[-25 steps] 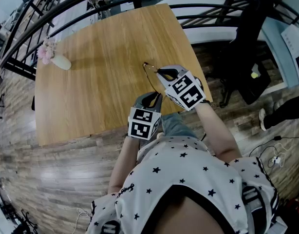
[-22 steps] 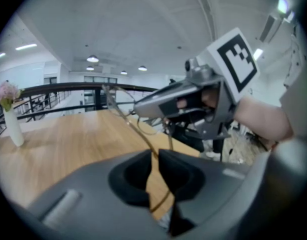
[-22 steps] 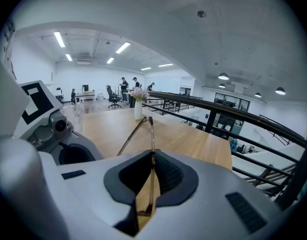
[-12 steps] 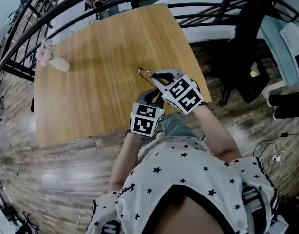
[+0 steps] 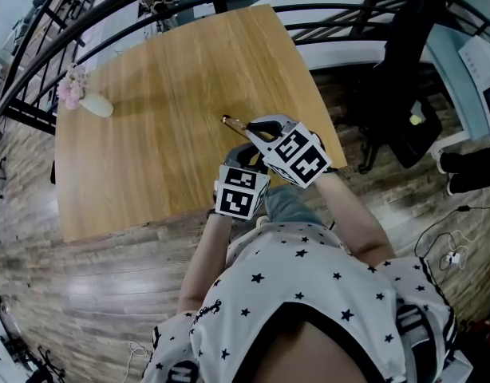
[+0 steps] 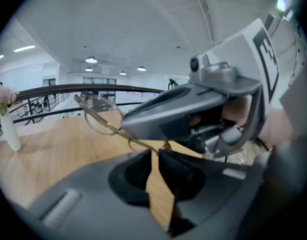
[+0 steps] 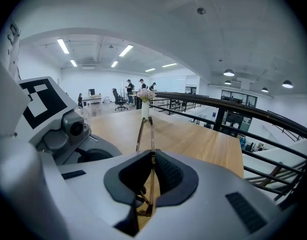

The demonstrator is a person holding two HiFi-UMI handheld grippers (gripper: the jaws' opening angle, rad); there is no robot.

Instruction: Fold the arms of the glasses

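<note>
Thin gold-rimmed glasses [image 5: 233, 123] hang in the air over the wooden table [image 5: 165, 94], near its front right corner. My right gripper [image 5: 253, 126] is shut on them. In the right gripper view the frame [image 7: 145, 129] stands edge-on between the pads of that gripper [image 7: 151, 156]. My left gripper [image 5: 246, 152] sits just below and to the left. In the left gripper view one lens [image 6: 96, 115] shows at the upper left, and a thin arm runs down from it to the nearly closed tips of the left gripper [image 6: 155, 153], which pinch its end.
A small white vase of pink flowers [image 5: 93, 102] stands at the table's far left corner. A black railing [image 5: 109, 6] runs behind the table. A black chair [image 5: 412, 78] stands on the floor to the right. My torso is close to the table's front edge.
Both grippers and the glasses have shifted slightly to the left and toward me in the head view. The grips look the same.
</note>
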